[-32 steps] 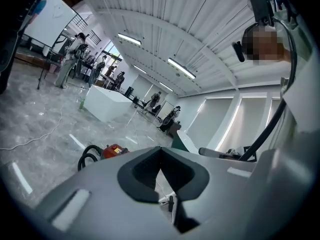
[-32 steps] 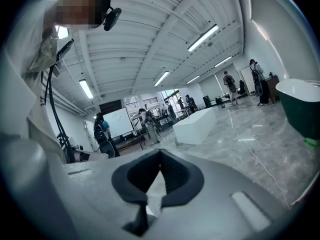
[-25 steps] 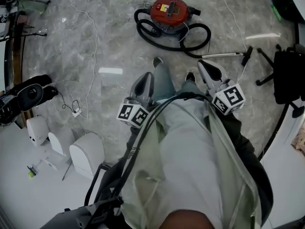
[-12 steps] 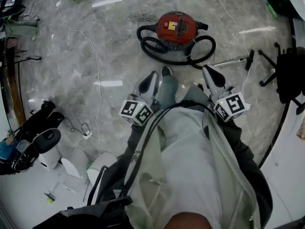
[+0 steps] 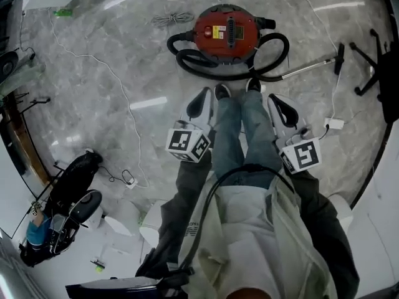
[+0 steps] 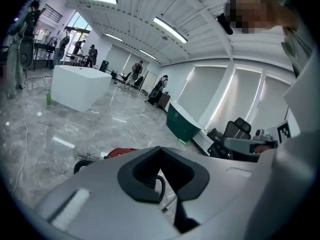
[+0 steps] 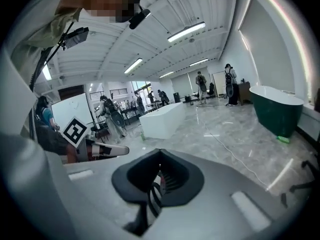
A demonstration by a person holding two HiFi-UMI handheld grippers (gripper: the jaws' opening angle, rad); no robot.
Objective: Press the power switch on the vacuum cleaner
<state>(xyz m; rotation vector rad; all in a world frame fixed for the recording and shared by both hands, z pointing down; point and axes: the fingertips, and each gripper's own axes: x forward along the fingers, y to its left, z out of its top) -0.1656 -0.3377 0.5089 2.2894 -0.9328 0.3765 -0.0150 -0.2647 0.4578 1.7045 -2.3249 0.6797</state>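
Observation:
The red vacuum cleaner [image 5: 225,33] stands on the marble floor just ahead of the person's shoes, with its black hose [image 5: 193,63] looped round it and a metal wand [image 5: 307,67] lying to its right. My left gripper [image 5: 201,99] hangs beside the left leg, short of the hose. My right gripper [image 5: 280,103] hangs beside the right leg. Both are shut and hold nothing. In the left gripper view the red body [image 6: 119,152] peeks over the closed jaws. In the right gripper view a bit of red and the hose [image 7: 159,184] show through the gap under the tips.
A white cable [image 5: 93,61] and a coiled cord [image 5: 171,18] lie on the floor to the left. A chair base [image 5: 374,48] and a white plug block [image 5: 333,123] are at the right. Black equipment [image 5: 72,179] sits lower left. A green tub [image 7: 277,109] and a white block [image 7: 162,118] stand farther off.
The person has walked forward, so the vacuum cleaner now lies right at the feet. Both grippers stay shut beside the legs and have come nearer the hose.

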